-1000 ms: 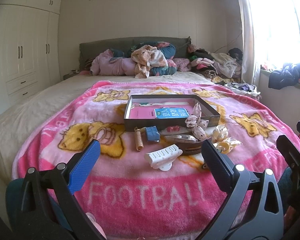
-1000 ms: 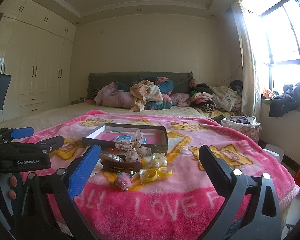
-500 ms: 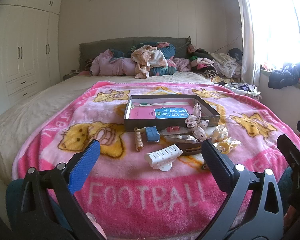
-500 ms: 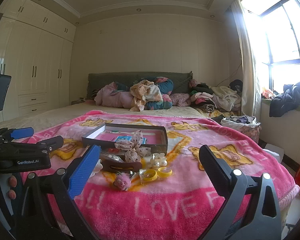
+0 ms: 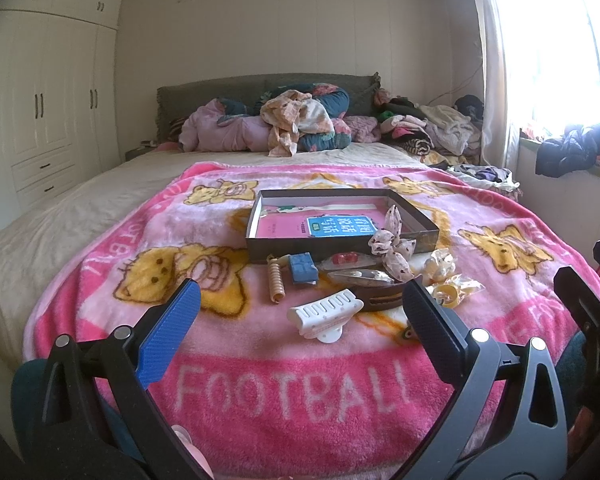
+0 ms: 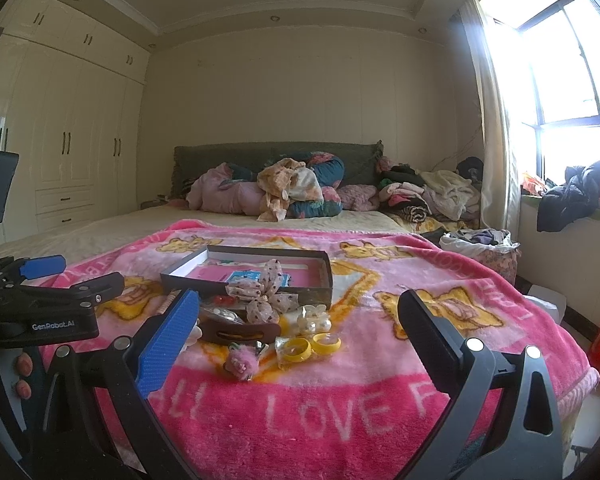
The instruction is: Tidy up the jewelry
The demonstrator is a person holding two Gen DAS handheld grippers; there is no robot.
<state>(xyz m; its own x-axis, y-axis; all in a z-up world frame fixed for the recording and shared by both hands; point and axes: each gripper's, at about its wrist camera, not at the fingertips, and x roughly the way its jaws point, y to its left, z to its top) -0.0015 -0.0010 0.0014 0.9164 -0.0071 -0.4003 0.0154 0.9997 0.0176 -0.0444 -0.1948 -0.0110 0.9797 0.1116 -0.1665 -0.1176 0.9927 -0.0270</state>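
A dark shallow box (image 5: 342, 240) (image 6: 324, 276) lies on the pink blanket with a pink and blue card inside. In front of it lie hair and jewelry pieces: a white claw clip (image 5: 325, 314), a coiled tan hair tie (image 5: 276, 282), a blue block (image 5: 302, 268), a polka-dot bow (image 5: 392, 246) (image 6: 266, 296), a brown barrette (image 6: 240, 332), yellow rings (image 6: 310, 346) and a pink fuzzy piece (image 6: 242, 364). My left gripper (image 5: 300, 332) is open and empty, short of the claw clip. My right gripper (image 6: 296, 334) is open and empty, short of the rings.
The pink blanket (image 5: 300, 392) covers the foot of a bed. Piled clothes (image 5: 296, 124) lie at the headboard. White wardrobes (image 5: 40, 120) stand left. A window (image 6: 572, 80) and a ledge with clothes are right. The left gripper's body (image 6: 40, 312) shows at left in the right wrist view.
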